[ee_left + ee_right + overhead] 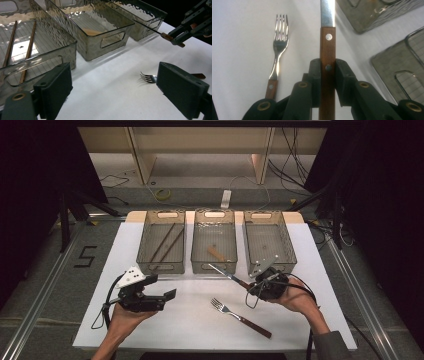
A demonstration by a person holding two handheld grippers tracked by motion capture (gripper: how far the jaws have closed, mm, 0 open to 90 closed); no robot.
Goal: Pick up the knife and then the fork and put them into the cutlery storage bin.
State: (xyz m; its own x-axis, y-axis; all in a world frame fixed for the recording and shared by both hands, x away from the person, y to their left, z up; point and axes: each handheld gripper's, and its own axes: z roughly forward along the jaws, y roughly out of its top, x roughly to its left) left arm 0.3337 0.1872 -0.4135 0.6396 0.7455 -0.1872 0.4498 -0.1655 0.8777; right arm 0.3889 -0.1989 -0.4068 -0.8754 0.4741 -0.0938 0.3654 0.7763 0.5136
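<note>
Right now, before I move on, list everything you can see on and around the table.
knife: 1, steel blade, brown wooden handle, clamped in the right gripper, above the table in front of the middle bin
fork: 1, steel with brown handle, flat on the table toward its front
bins: 3, clear smoky plastic, side by side along the table's back half
chopsticks: 2, brown, lying in the left bin
wooden piece: 1, light brown, in the middle bin; cannot tell what it is
table: 1, white top
left gripper: 1, black, jaws open, nothing between them, over the table's front left
right gripper: 1, black, shut on the knife handle
</note>
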